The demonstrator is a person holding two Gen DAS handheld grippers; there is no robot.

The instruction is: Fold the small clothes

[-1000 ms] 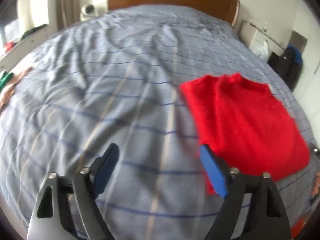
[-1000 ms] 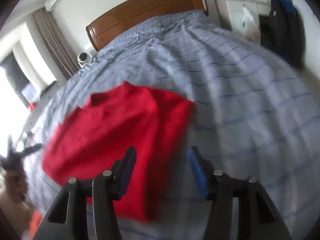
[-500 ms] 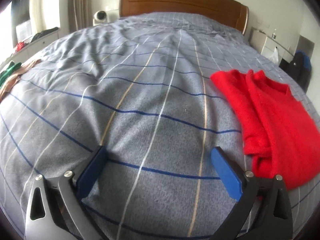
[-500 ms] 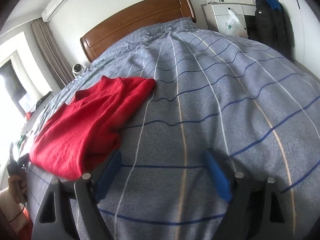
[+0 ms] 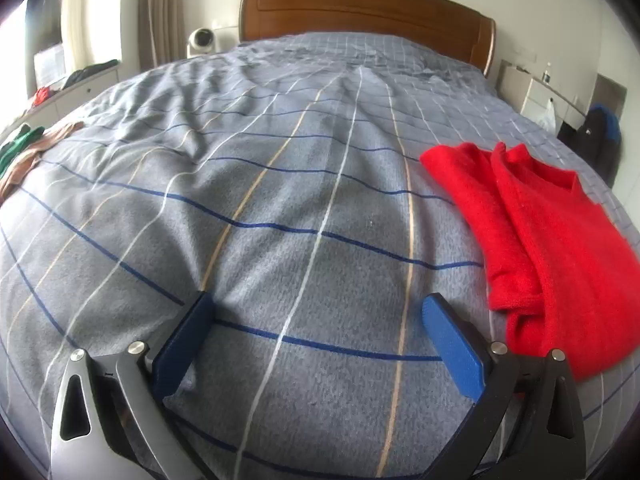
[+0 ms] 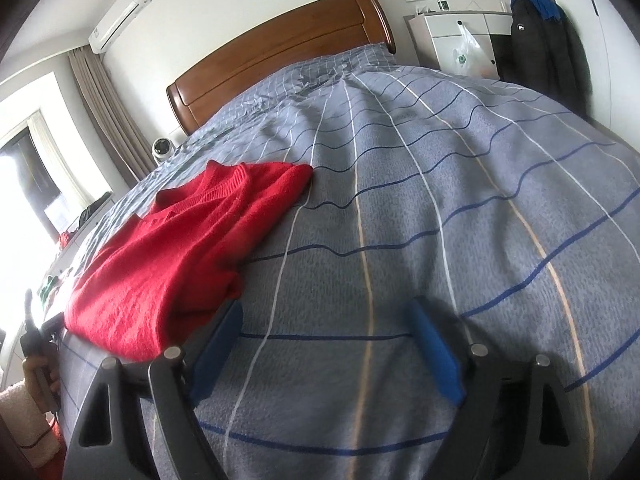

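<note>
The red knit sweater (image 5: 548,240) lay folded lengthwise on the grey checked bedspread (image 5: 280,200), at about 3 o'clock from the left gripper (image 5: 316,320) and 10 o'clock from the right gripper (image 6: 326,326). Both grippers hovered low over bare cover with jaws spread wide, gripping nothing. Judging by its narrow shape, the next fold looked crosswise: each gripper would do best to pinch 1 corner of the hem (image 6: 120,328), catching every layer, then carry it level toward the neckline (image 6: 200,196) so the side edges stayed aligned.
</note>
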